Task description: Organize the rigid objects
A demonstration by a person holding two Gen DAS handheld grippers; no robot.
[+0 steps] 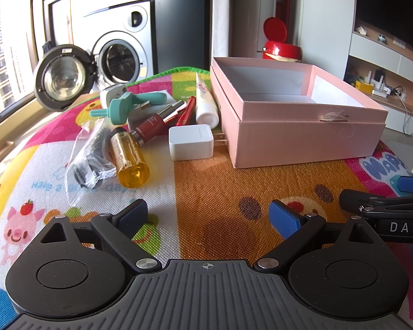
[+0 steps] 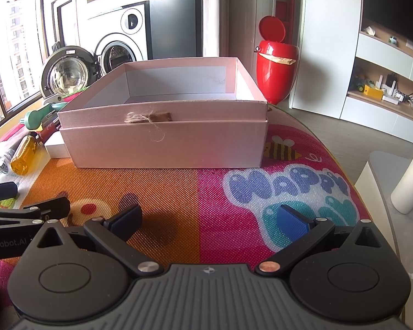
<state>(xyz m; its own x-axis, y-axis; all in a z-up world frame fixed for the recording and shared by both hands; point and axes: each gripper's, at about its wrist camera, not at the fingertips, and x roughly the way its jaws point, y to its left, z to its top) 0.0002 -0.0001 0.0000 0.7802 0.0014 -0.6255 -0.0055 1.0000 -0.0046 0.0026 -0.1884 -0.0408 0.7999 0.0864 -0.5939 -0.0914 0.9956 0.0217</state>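
Clutter sits in a heap on the colourful play mat [image 1: 206,181], just left of the pink box [image 1: 297,126], which is open on top with nothing showing inside from either camera. Nearest the box is a white charger block [image 1: 191,142] with its prongs pointing at the box wall, touching or almost. Behind it stands a white tube [image 1: 205,101], next to a red lipstick-like stick [image 1: 186,111] and a dark red bottle [image 1: 157,122]. An amber bottle [image 1: 129,159] lies on its side closer to me, beside a clear plastic bag [image 1: 89,154] with something dark in it. A teal plastic gadget [image 1: 126,104] rests at the back of the pile.

My left gripper [image 1: 209,216] hovers low over the mat with its fingers spread wide, gripping nothing. My right gripper [image 2: 209,218] is just as wide and bare, facing the front of the box, where a twine tag [image 2: 144,118] hangs. A red bin [image 2: 275,63] stands behind the box.
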